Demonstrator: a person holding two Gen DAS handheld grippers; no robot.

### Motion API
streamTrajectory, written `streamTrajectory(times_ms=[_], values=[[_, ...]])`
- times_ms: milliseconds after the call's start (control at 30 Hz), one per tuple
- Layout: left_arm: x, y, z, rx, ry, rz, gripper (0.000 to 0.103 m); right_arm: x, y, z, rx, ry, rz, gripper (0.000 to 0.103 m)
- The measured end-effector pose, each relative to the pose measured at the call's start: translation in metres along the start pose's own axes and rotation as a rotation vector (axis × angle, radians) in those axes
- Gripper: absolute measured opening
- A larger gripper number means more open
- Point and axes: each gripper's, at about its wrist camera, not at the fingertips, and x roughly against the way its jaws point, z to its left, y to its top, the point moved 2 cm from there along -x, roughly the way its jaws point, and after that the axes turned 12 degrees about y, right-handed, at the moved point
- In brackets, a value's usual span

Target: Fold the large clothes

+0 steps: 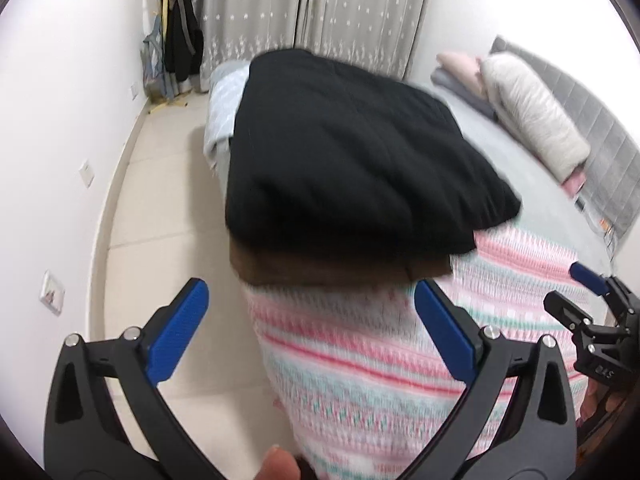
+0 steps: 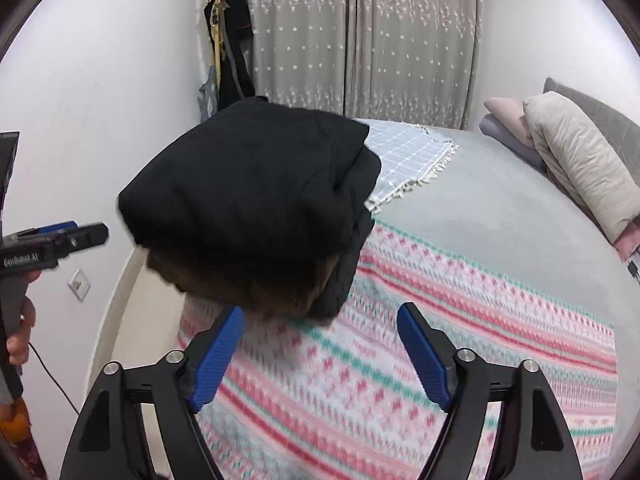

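Folded black garment (image 1: pixel 352 152), thick soft knit, squarish with rounded folded edges, stacked on a brown folded garment (image 1: pixel 332 268) of which only a narrow band shows beneath its near edge; the pile sits at the corner of the bed (image 2: pixel 500 208), on a pink, white and teal patterned knit blanket (image 2: pixel 420 340) that drapes over the bed's near side. Pale blue checked throw (image 2: pixel 408 156) with a fringed edge lies behind the pile on the smooth grey bedcover. Pillows: one cream, puffy and oblong (image 2: pixel 580 160), with pink and grey ones beside it, against a grey padded headboard (image 1: pixel 608 128). Left gripper (image 1: pixel 312 316): blue ribbed pads spread wide, nothing between them, just short of the pile's near edge, one finger over the tiled floor (image 1: pixel 160 200). Right gripper (image 2: pixel 320 340): jaws apart, empty, over the blanket, near the pile's lower corner. Open bed surface lies right of the pile; floor strip runs between the bed and the white wall (image 1: pixel 60 140). Grey star-print curtains (image 2: pixel 360 40) and hanging dark clothes (image 2: pixel 232 60) stand at the far end.
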Motion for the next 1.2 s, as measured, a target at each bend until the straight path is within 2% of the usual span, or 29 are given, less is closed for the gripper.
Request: streamTrajectory(times_ms=[67, 300, 433, 500, 667, 900, 1200], values=[[0.010, -0.022, -0.008, 0.002, 0.022, 0.003, 0.102, 0.006, -0.021, 0.005, -0.021, -0.002, 0.009, 0.092], [0.032, -0.063, -0.035, -0.026, 0.110, -0.006, 0.102, 0.032, -0.074, 0.027, 0.002, -0.093, 0.038, 0.096], [0.043, -0.075, -0.043, -0.024, 0.132, -0.021, 0.102, 0.049, -0.093, 0.028, -0.089, -0.053, 0.035, 0.096], [0.044, -0.079, -0.043, -0.019, 0.143, -0.014, 0.102, 0.055, -0.097, 0.030, -0.094, -0.045, 0.029, 0.096], [0.044, -0.088, -0.050, -0.024, 0.135, 0.005, 0.102, 0.059, -0.099, 0.033, -0.063, -0.107, 0.019, 0.096], [0.046, -0.088, -0.053, -0.017, 0.120, -0.001, 0.102, 0.050, -0.102, 0.025, -0.094, -0.106, 0.045, 0.096], [0.043, -0.091, -0.053, -0.017, 0.114, 0.013, 0.102, 0.053, -0.098, 0.025, -0.114, -0.102, 0.035, 0.096]])
